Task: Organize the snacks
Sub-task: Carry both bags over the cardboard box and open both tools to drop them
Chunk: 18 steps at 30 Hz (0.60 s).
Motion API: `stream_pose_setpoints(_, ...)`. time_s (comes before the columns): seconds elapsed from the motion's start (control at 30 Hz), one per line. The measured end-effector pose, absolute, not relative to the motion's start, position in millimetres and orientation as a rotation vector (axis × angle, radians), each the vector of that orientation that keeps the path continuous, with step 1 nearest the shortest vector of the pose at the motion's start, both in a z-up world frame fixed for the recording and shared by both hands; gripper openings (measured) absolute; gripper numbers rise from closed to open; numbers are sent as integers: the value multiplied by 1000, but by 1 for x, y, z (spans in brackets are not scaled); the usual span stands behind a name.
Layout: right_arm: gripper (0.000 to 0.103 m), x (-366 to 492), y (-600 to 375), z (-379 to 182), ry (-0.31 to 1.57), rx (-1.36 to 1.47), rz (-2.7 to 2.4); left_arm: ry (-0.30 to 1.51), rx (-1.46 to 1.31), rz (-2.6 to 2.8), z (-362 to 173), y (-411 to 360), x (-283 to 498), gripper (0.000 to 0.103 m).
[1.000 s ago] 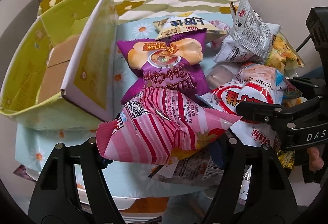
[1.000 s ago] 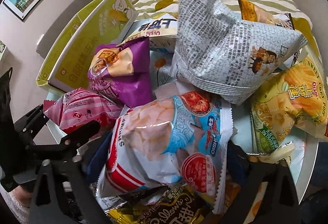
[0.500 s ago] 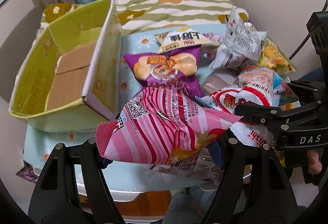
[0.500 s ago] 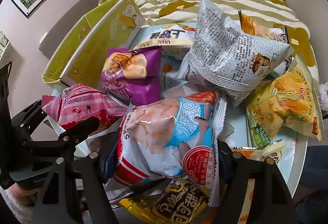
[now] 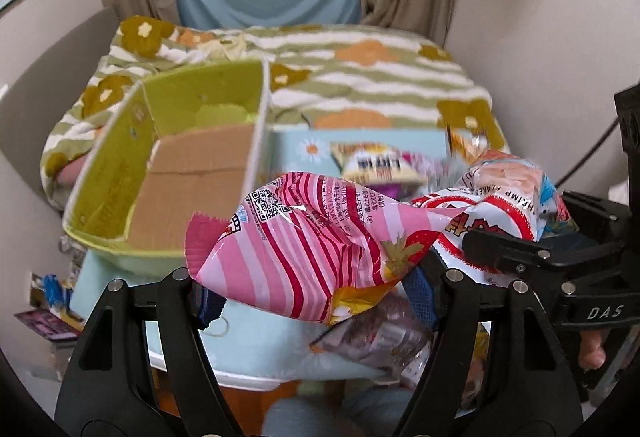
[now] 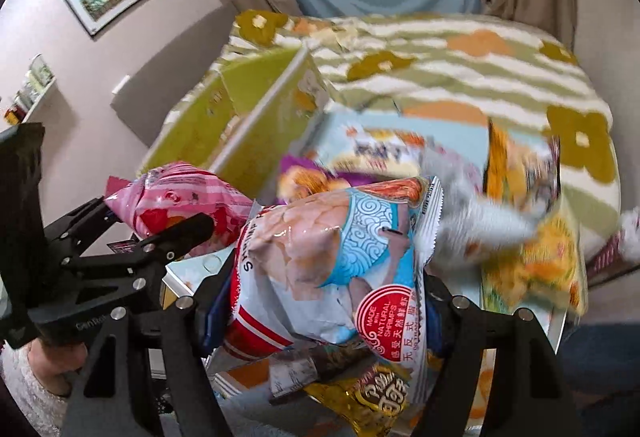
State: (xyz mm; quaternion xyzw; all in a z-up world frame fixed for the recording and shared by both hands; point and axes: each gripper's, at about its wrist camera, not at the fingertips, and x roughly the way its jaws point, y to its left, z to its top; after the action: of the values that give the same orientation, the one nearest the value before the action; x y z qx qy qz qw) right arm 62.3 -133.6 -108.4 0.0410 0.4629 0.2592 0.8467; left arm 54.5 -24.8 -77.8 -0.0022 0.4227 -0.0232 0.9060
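Note:
My left gripper (image 5: 316,293) is shut on a pink striped snack bag (image 5: 304,249), held in the air near the front of the table. Beside it on the right, my right gripper (image 6: 326,301) is shut on a white, blue and red shrimp snack bag (image 6: 332,245), also lifted off the pile. In the right wrist view the pink bag (image 6: 180,193) and left gripper (image 6: 140,217) show at the left. An open yellow-green box (image 5: 120,165) with a brown cardboard floor stands at the table's back left, empty as far as I see.
More snacks lie on the daisy-cloth table (image 5: 256,349): a purple bag (image 6: 304,173), a beige bag (image 5: 380,165), a grey-white bag (image 6: 472,213), a yellow bag (image 6: 536,261) and a gold bag (image 6: 376,393). Behind is a bed with a striped blanket (image 5: 360,77).
Both grippers have risen, carrying their bags up off the pile. The right jaws narrowed on the shrimp bag. The box and table now sit lower and farther off.

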Motion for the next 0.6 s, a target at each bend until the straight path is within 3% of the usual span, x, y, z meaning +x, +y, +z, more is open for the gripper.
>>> stream_pose_setpoints(0.27, 70, 96, -102, -64, 848, 31, 531, 771, 40, -26, -33, 24, 95, 73)
stream_pose_setpoints(0.6, 71, 166, -19, -56, 815, -54, 419, 788, 66, -30, -36, 133, 191, 73)
